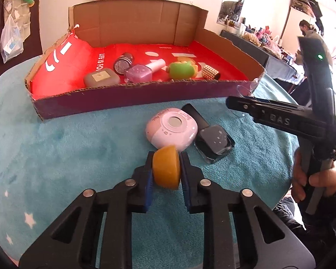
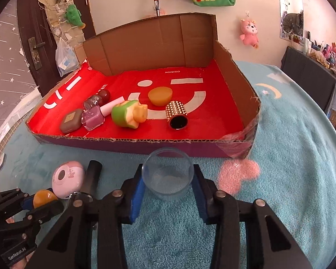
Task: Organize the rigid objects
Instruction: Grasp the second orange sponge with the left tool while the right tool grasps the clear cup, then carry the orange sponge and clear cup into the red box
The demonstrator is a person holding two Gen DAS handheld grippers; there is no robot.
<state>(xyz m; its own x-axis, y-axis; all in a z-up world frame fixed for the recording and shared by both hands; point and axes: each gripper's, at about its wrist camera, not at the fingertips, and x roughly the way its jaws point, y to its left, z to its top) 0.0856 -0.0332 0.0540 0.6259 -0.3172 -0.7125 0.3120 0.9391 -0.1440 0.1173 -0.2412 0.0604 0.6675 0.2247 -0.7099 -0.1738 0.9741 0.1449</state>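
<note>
My left gripper [image 1: 165,157] is shut on an orange dome-shaped piece [image 1: 166,170], low over the teal blanket. Just beyond it lie a pink round case [image 1: 171,130] and a dark nail polish bottle [image 1: 212,141]. My right gripper [image 2: 168,172] has its blue pads pressed on both sides of a clear glass cup [image 2: 168,177], in front of the cardboard box [image 2: 145,144]. Inside the box lie a grey case [image 2: 71,121], a pink nail polish [image 2: 94,115], a green and yellow toy [image 2: 127,113], a gold studded cylinder [image 2: 177,114] and another orange dome [image 2: 160,96].
The box has a red liner, a tall back wall and a low front wall [image 1: 145,92]. The teal star blanket [image 1: 67,157] covers the surface, with a pink patch [image 2: 237,174] to the right. A hand [image 1: 311,179] holds the right gripper. A person [image 1: 309,31] stands far back.
</note>
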